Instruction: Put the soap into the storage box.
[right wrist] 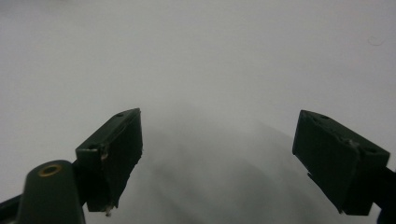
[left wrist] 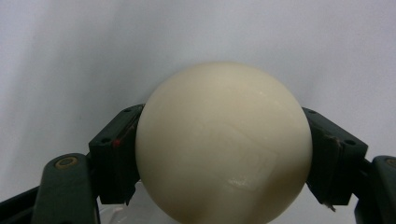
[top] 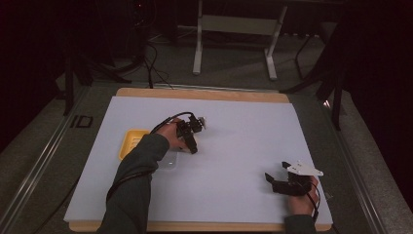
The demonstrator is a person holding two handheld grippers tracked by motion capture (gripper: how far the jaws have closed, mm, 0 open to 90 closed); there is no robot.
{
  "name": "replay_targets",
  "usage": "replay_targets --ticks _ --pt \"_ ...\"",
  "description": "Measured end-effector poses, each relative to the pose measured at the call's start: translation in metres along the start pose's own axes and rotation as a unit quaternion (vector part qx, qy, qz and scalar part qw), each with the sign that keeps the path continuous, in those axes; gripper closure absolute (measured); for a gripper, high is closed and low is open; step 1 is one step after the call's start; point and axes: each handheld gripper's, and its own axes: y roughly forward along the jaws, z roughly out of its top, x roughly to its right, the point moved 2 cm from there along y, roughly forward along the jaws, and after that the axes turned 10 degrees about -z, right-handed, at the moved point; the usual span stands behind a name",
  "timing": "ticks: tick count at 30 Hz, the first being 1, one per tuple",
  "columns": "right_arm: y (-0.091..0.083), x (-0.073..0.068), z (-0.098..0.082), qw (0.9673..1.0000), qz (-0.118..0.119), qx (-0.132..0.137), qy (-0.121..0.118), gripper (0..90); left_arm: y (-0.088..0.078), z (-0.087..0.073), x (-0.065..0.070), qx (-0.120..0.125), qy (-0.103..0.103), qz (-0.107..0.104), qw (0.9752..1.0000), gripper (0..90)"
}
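White sheet covers the desk (top: 234,161), dark room behind. Left gripper (left wrist: 223,154) fingers (left wrist: 114,156) are clamped on a cream ball (left wrist: 223,144), held just right of the yellow tray (top: 130,142). Pads only catch its widest part, so a smooth round surface could squirt out if squeeze eases or the hand tips. Clear container (top: 169,161) sits below the tray. Right gripper (right wrist: 217,158) fingers are apart, holding nothing, well right of the tray.
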Motion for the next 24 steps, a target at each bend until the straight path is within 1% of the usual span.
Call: replay_targets --ticks 7,8,13,16,17,18,20,24 --pt "0.000 0.000 0.000 1.0000 -0.001 0.000 0.000 15.9 -0.003 0.001 0.003 0.002 0.007 -0.001 1.0000 24.1" --pt "0.000 0.000 0.000 1.0000 -0.001 0.000 0.000 15.9 -0.006 0.002 0.003 0.002 0.009 -0.004 0.9999 24.0" --pt "0.000 0.000 0.000 1.0000 -0.001 0.000 0.000 15.9 -0.011 0.003 0.006 -0.001 0.016 -0.003 0.9999 24.1" --pt "0.000 0.000 0.000 1.0000 -0.001 0.000 -0.001 15.9 -0.017 0.002 0.009 0.000 0.027 -0.002 0.9996 24.0" --pt "0.000 0.000 0.000 1.0000 -0.001 0.000 -0.001 15.9 -0.017 0.002 0.009 0.000 0.027 -0.002 0.9996 24.0" --pt "0.000 0.000 0.000 1.0000 -0.001 0.000 -0.001 15.9 -0.020 0.002 0.011 0.007 0.030 0.001 0.9995 24.1" --pt "0.000 0.000 0.000 1.0000 -0.001 0.001 -0.002 15.9 -0.024 0.001 0.012 0.011 0.033 0.001 0.9994 24.1" --pt "0.000 0.000 0.000 1.0000 -0.002 0.000 -0.002 15.9 -0.030 0.000 0.014 0.012 0.035 0.002 0.9993 24.1"
